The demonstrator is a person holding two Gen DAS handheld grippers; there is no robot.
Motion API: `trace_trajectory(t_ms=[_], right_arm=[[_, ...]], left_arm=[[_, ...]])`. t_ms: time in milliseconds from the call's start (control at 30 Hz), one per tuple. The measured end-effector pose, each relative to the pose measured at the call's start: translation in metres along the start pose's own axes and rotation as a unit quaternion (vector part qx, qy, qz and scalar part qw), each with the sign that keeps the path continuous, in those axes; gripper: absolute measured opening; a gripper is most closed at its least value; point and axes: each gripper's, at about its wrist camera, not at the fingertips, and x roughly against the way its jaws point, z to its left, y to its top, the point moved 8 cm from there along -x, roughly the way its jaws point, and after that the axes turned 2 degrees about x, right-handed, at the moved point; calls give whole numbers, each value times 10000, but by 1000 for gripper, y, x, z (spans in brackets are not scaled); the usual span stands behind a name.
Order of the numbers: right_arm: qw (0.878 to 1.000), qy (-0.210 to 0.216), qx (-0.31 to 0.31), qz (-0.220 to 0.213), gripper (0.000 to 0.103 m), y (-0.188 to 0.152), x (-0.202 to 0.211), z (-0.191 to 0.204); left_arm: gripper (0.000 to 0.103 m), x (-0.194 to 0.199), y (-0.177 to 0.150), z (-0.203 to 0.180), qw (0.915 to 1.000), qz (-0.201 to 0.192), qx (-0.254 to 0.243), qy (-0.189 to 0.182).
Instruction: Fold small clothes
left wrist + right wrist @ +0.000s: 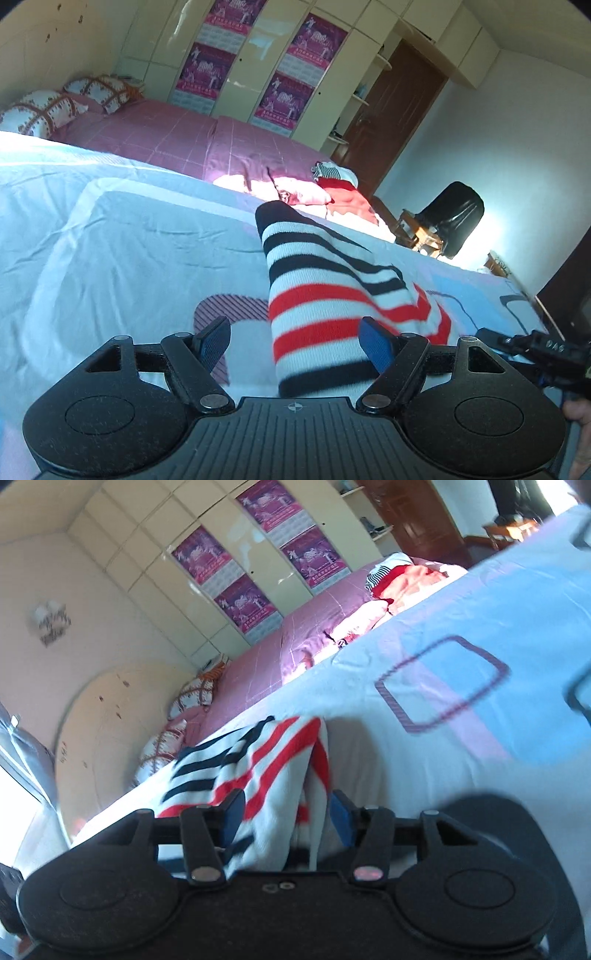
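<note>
A small striped garment (317, 295), white with navy and red stripes, lies bunched on the pale blue bedsheet (110, 240). My left gripper (295, 341) is open, its blue-padded fingers wide apart with the garment's near end between them. The right gripper's body (543, 350) shows at the right edge of the left wrist view. In the right wrist view, my right gripper (286, 812) is open with the same garment (258, 760) lying between its fingers, folded over itself.
A pile of other clothes (332, 192), red, white and striped, lies further back on the bed. A pink checked sheet (177, 133) and patterned pillows (40, 110) lie beyond. A black chair (458, 218) stands right of the bed. A cream wardrobe (258, 48) with posters lines the wall.
</note>
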Motion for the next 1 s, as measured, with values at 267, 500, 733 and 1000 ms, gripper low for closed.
trace_trajectory(t_ms=[267, 500, 733, 1000], right_arm=[[9987, -77, 461, 213, 37, 9, -57, 2], [9400, -349, 3358, -484, 11, -2, -51, 73], [9783, -358, 2040, 61, 26, 6, -65, 29], [9662, -445, 2472, -577, 22, 30, -37, 58]], left_arm=[[76, -61, 3, -3, 9991, 410, -49, 12], [76, -51, -10, 5, 9958, 216, -393, 794], [80, -54, -6, 2, 9946, 331, -531, 834], [80, -38, 29, -53, 9952, -340, -881, 242]])
